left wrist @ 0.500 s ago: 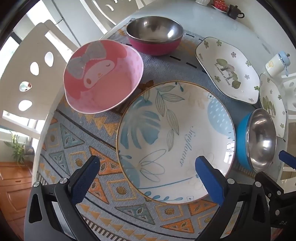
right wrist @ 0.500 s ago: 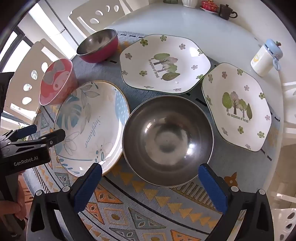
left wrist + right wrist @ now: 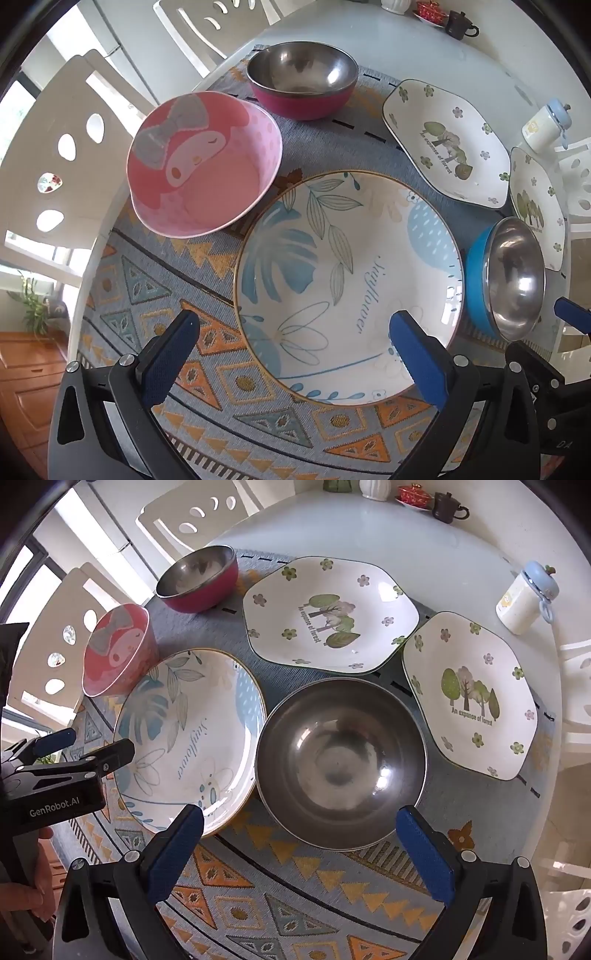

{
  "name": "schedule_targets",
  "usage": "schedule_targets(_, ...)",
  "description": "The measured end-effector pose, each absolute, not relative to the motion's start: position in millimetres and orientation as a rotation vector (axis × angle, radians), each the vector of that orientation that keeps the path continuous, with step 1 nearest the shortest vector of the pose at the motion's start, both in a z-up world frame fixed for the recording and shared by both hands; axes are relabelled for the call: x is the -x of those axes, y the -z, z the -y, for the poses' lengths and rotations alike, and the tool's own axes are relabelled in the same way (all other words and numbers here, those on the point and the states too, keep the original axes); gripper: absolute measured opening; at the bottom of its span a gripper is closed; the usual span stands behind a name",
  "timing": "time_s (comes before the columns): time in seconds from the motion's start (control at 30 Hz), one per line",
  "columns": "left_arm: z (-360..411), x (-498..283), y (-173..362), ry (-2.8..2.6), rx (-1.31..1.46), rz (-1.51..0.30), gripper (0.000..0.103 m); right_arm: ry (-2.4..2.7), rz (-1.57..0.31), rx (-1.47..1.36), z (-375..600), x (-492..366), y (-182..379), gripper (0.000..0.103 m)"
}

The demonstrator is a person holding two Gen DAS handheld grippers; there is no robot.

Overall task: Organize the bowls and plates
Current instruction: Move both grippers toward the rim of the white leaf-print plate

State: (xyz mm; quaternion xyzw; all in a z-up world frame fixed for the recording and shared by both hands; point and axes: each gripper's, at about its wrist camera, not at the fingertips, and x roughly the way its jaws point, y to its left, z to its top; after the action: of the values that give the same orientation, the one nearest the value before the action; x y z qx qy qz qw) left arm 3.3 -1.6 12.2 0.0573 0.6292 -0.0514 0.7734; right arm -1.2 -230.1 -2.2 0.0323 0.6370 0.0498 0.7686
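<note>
A round leaf-pattern plate (image 3: 347, 277) (image 3: 192, 738) lies on the patterned mat. My left gripper (image 3: 295, 343) hovers open above its near edge, nothing between the fingers. A pink cartoon bowl (image 3: 203, 166) (image 3: 118, 653) sits to the plate's far left, a red-sided steel bowl (image 3: 301, 85) (image 3: 197, 578) behind it. A blue-sided steel bowl (image 3: 509, 280) (image 3: 341, 760) stands right of the plate; my right gripper (image 3: 299, 842) hangs open above its near rim. Two hexagonal tree plates (image 3: 330, 614) (image 3: 471, 694) lie at the back right.
The patterned mat (image 3: 258, 893) covers a round white table (image 3: 369, 528). A small white jar with a blue lid (image 3: 526, 598) stands at the right, a dark teapot (image 3: 448, 506) and red dish at the far edge. White chairs (image 3: 66, 147) ring the table.
Both grippers have crept very slightly; the dishes lie where they were and the jaws stay wide.
</note>
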Motion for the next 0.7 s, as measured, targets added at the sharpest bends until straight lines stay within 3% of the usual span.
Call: schedule_targets(0.7, 3.8, -5.5, -16.7, 0.122, -0.137, -1.36, 0.102, -0.083, -1.374, -0.081, 224.4, 1.7, -4.4, 0.103)
